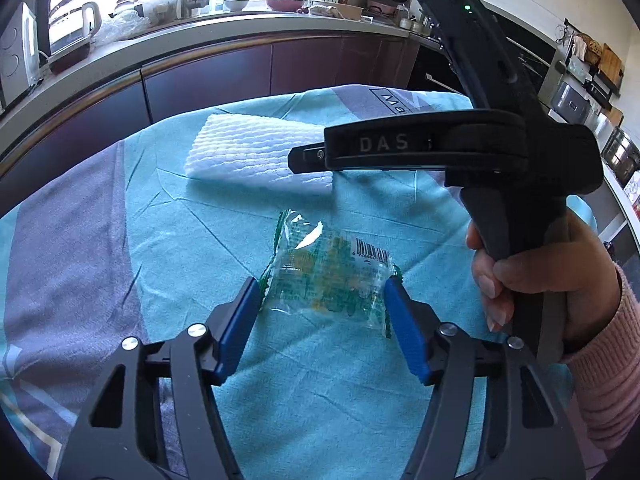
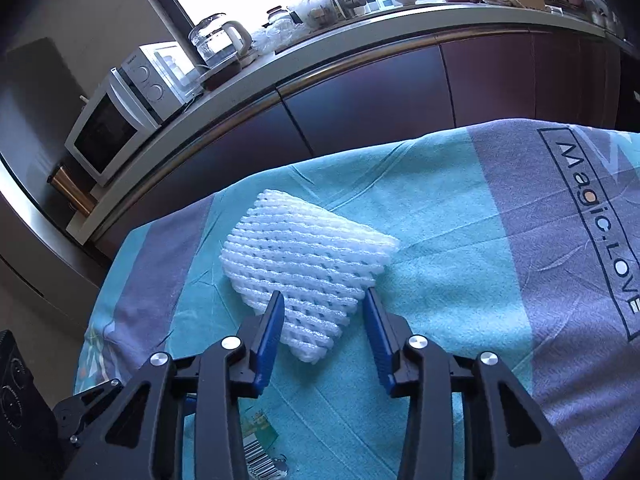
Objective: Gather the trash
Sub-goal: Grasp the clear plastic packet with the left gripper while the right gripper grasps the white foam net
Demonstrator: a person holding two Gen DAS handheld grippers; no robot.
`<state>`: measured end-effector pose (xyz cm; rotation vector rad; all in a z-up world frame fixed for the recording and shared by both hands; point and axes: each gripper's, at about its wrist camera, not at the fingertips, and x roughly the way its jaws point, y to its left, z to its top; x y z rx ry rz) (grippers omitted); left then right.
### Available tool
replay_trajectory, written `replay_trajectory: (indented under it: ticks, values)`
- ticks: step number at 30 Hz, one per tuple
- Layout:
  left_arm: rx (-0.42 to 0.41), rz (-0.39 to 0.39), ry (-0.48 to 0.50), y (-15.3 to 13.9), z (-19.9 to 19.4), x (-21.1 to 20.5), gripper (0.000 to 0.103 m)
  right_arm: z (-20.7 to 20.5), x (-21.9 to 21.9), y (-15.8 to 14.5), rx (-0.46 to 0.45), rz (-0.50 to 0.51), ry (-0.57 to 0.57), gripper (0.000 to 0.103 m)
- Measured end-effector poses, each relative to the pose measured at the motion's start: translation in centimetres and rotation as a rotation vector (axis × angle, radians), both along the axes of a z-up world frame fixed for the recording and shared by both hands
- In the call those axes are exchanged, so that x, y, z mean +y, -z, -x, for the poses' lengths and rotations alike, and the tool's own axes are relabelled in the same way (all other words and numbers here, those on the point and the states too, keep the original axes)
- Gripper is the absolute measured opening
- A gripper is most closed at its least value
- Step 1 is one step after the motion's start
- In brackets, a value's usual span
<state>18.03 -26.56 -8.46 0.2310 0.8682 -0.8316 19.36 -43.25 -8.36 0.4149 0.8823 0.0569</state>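
A clear plastic wrapper [image 1: 328, 276] with green and yellow print and a barcode lies flat on the teal and purple cloth [image 1: 120, 216]. My left gripper [image 1: 322, 290] is open, its blue pads either side of the wrapper's near half. A white foam fruit net [image 2: 308, 264] lies farther back; it also shows in the left wrist view [image 1: 256, 152]. My right gripper [image 2: 325, 300] is open, its blue pads straddling the net's near corner. The right gripper's body [image 1: 500, 140] hangs over the net in the left wrist view. The wrapper's barcode edge [image 2: 260, 460] peeks under the right gripper.
The cloth-covered table [image 2: 580, 240] ends at a far edge facing dark cabinets [image 2: 360, 92]. A counter behind holds a microwave [image 2: 112, 128], a glass kettle [image 2: 220, 40] and dishes. A pink-sleeved hand [image 1: 540, 280] grips the right tool.
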Motion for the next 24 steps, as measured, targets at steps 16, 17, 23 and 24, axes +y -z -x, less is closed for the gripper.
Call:
replay_trajectory:
  ticks: [16, 17, 23, 24]
  values:
    - [0.007, 0.077, -0.068, -1.2, 1.8, 4.3, 0.043, 4.1, 0.1, -3.1, -0.145, -0.114, -0.039, 0.011]
    - [0.006, 0.088, -0.074, -1.5, 2.0, 4.7, 0.043, 4.5, 0.3, -3.4, -0.156, -0.121, -0.045, 0.011]
    - [-0.016, 0.138, -0.119, -3.2, 3.5, 7.7, 0.043, 6.8, 1.4, -4.8, -0.209, -0.16, -0.081, 0.011]
    - [-0.018, 0.144, -0.129, -3.4, 3.7, 8.3, 0.043, 7.1, 1.6, -5.0, -0.214, -0.169, -0.087, 0.011]
